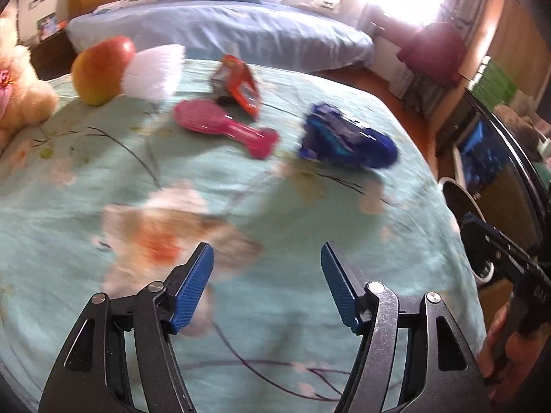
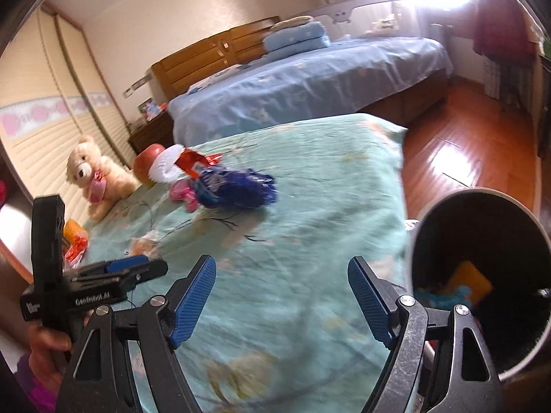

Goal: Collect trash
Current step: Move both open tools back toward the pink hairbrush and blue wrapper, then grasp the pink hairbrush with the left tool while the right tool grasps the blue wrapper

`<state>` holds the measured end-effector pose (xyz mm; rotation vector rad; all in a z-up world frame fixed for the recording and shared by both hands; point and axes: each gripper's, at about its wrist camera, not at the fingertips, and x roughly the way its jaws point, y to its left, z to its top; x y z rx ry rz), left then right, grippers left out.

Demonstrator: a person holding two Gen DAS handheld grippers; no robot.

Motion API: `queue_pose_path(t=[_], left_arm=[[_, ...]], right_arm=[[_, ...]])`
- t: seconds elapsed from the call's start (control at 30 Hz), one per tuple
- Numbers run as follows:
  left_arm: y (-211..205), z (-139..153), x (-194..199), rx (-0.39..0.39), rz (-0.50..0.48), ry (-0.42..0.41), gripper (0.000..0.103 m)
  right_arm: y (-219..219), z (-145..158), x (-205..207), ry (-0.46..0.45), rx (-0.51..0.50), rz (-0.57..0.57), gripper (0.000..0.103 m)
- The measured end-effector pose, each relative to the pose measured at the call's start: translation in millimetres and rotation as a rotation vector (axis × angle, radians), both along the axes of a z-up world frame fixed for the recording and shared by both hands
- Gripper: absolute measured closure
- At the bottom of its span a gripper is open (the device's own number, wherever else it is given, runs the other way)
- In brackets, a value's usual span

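The left gripper is hovering over the green bedspread at the bottom of its frame, jaws spread wide and holding nothing. The right gripper is likewise gaping empty, low in its frame. The blue wrapper is lying right of center on the bedspread, the red wrapper just above the pink brush. An apple is sitting upper left. The bin, lower right in the right view, is holding scraps.
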<state>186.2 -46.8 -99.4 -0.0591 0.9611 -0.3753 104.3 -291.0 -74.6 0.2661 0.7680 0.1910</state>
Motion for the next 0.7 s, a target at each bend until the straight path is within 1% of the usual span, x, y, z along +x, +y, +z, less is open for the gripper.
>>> queue_pose_path(t=[0.2, 0.3, 0.37, 0.5, 0.63, 0.7], left_arm=[[13.9, -1.0, 40.0, -0.045, 0.052, 0.041, 0.035], [12.4, -2.3, 60.6, -0.061, 0.081, 0.059, 0.032], [10.8, -1.9, 75.1, -0.085, 0.103, 0.071, 0.030], [3.5, -1.6, 99.1, -0.116, 0.126, 0.094, 0.029], [-2.8, -2.8, 118.3, -0.077, 0.172, 0.077, 0.029], [-10.7, -4.0, 123.0, -0.008, 0.177, 0.054, 0.030]], right_arm=[[21.3, -0.4, 29.8, -0.016, -0.029, 0.114, 0.022], [29.7, -1.1, 45.0, -0.016, -0.053, 0.170, 0.021], [35.1, -1.6, 55.5, -0.021, -0.067, 0.209, 0.021], [36.1, -5.1, 72.1, -0.010, -0.069, 0.234, 0.020], [36.3, -6.1, 85.6, -0.001, -0.075, 0.248, 0.020], [37.7, -6.1, 90.3, 0.002, -0.089, 0.254, 0.020]])
